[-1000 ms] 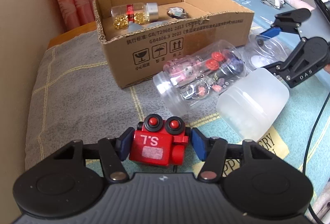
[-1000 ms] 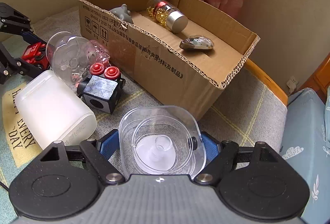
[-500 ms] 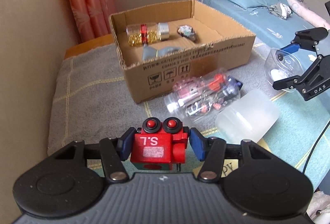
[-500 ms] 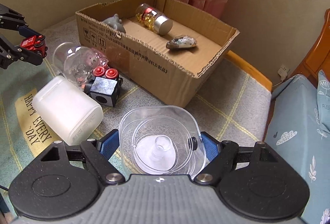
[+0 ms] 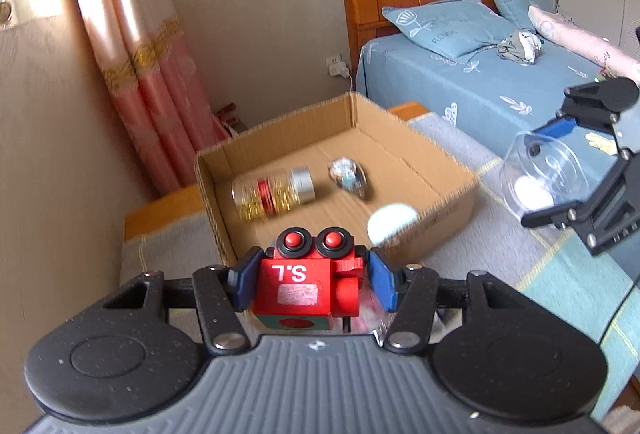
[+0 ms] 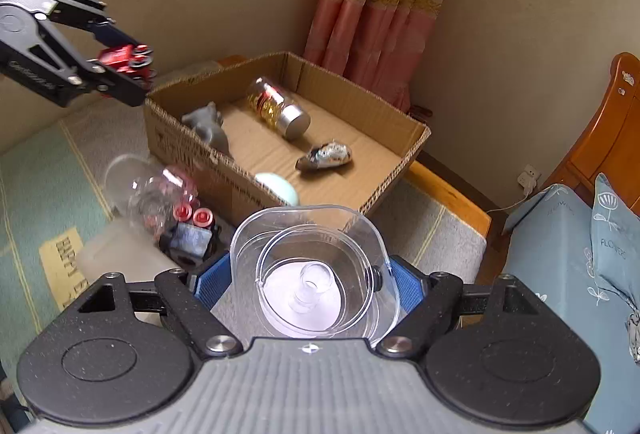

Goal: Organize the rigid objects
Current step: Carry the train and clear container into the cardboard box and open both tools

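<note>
Cardboard box (image 6: pixel 404 150) holding bead jar (image 6: pixel 276 108), grey figurine (image 6: pixel 208 124), shiny stone (image 6: pixel 326 158)

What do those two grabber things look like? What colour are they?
Both match. The left gripper and the right gripper each have a ribbed grey body, two round black discs, black link bars with silver rivets, and blue pads on the fingertips. White lettering marks a side bar. No hands or sleeves show.

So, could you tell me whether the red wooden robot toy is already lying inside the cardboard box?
No, the red wooden robot toy is clamped in the left gripper.
</note>
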The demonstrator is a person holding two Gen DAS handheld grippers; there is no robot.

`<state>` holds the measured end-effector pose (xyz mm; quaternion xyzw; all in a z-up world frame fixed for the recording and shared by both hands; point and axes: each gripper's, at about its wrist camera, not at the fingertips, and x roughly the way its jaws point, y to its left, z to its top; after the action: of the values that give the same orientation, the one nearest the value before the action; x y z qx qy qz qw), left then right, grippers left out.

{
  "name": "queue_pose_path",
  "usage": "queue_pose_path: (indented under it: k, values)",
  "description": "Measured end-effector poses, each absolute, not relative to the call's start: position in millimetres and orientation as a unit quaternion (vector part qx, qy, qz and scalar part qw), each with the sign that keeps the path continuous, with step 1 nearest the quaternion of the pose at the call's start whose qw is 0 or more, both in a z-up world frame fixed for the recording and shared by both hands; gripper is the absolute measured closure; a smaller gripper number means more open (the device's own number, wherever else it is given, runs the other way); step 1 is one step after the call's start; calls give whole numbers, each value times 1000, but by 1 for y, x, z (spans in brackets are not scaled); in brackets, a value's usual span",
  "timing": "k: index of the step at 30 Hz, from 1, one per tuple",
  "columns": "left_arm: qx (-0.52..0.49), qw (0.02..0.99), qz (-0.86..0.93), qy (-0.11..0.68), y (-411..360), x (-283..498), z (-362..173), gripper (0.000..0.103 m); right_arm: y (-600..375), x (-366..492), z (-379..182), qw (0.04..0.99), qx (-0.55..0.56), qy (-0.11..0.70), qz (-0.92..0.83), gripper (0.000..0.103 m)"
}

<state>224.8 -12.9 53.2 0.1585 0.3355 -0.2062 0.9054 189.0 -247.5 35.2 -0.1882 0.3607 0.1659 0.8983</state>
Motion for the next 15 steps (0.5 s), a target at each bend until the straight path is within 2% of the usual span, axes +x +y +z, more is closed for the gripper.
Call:
queue_pose_path:
  k: [6, 14, 15]
  values:
    - [150, 905, -212, 336, -32, 271, 57, 47, -241, 205, 48, 905, -180, 350, 159, 17]
    - [133, 900, -185, 371, -41, 316, 24, 47, -231, 218, 51, 901, -182, 357, 167, 17]
    - [127, 901, -179, 374, -39, 318, 21, 44, -229, 218, 52, 901, -183, 356, 167, 17]
